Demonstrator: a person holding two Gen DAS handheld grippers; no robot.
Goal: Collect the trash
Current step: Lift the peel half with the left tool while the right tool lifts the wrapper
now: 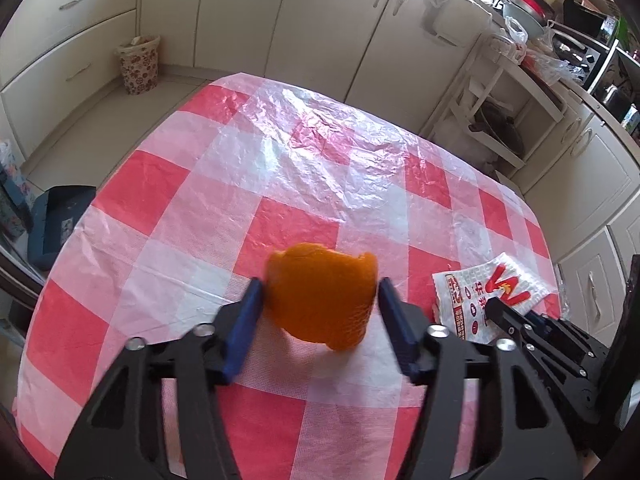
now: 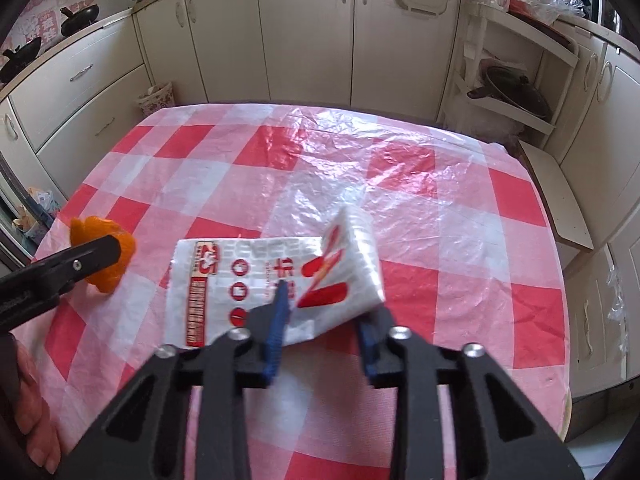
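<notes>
A curled piece of orange peel (image 1: 320, 276) sits between the blue pads of my left gripper (image 1: 319, 291), which is shut on it just above the red-and-white checked tablecloth (image 1: 192, 184). In the right wrist view the same peel (image 2: 106, 280) shows at the far left behind a left gripper finger (image 2: 96, 254). A white snack wrapper (image 2: 240, 276) with red print lies on the cloth. One end of it is buckled upward between the pads of my right gripper (image 2: 330, 298), which is shut on it. The wrapper (image 1: 476, 284) and the right gripper's tip (image 1: 498, 310) also appear at the right in the left wrist view.
A crinkled clear plastic sheet (image 2: 360, 192) lies over the far half of the table. A patterned waste basket (image 1: 138, 64) stands on the floor by the cabinets. A white shelf rack (image 1: 504, 96) is at the right, a blue box (image 1: 56, 224) on the floor at the left, and a hand (image 2: 32, 412) at the lower left.
</notes>
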